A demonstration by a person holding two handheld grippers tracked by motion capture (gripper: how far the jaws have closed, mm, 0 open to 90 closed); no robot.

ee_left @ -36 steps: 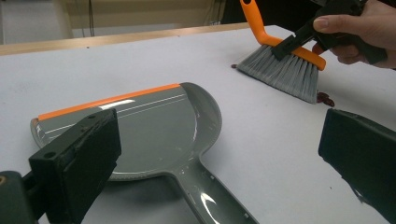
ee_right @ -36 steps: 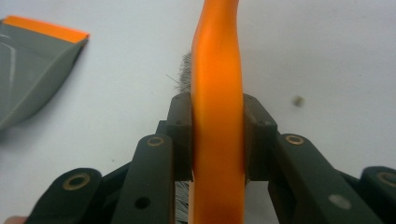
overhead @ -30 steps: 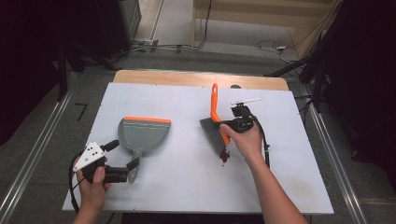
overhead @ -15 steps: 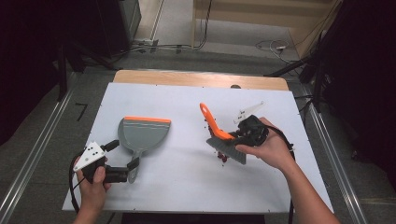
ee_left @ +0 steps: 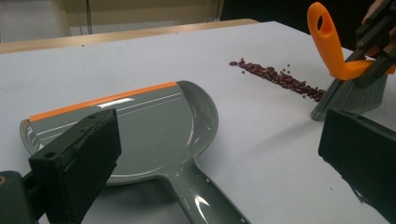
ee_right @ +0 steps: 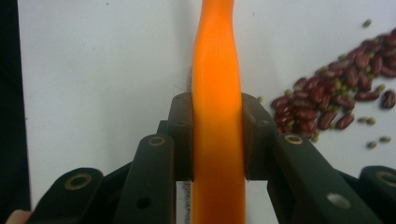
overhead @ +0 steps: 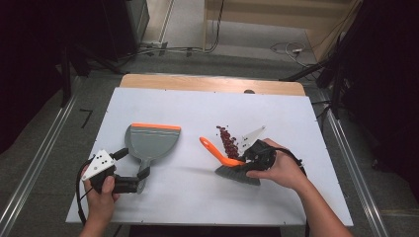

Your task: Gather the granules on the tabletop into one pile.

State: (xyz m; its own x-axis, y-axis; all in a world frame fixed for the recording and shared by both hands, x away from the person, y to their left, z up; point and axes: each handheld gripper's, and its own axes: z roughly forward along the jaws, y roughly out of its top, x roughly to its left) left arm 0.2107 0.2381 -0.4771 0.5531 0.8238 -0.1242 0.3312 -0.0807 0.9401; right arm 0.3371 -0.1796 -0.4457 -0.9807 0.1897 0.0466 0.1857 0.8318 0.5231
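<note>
A white counter (overhead: pixel 197 103) over grey floor carries one grey orange-lipped plastic dustpan (overhead: pixel 150 143) and one streak of red beans (overhead: pixel 228 140) toward the right edge. One orange-handled grey brush (overhead: pixel 222 155) is clamped in the right claw (ee_right: pixel 217 140). The left claw (ee_left: pixel 219 158) is held wide open astride the dustpan's handle.

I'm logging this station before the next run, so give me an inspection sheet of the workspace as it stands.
Surface: white table, bare apart from the items below.
Job's things: grey dustpan with an orange edge; brush with an orange handle; line of red beans beside the brush.
Clutter: a few stray green bits among the beans.
Grippers: left gripper open, its jaws either side of the dustpan's handle; right gripper shut on the brush handle.
Cables: black cable loops from the left gripper.
Surroundings: more cables on the floor beyond the table.
</note>
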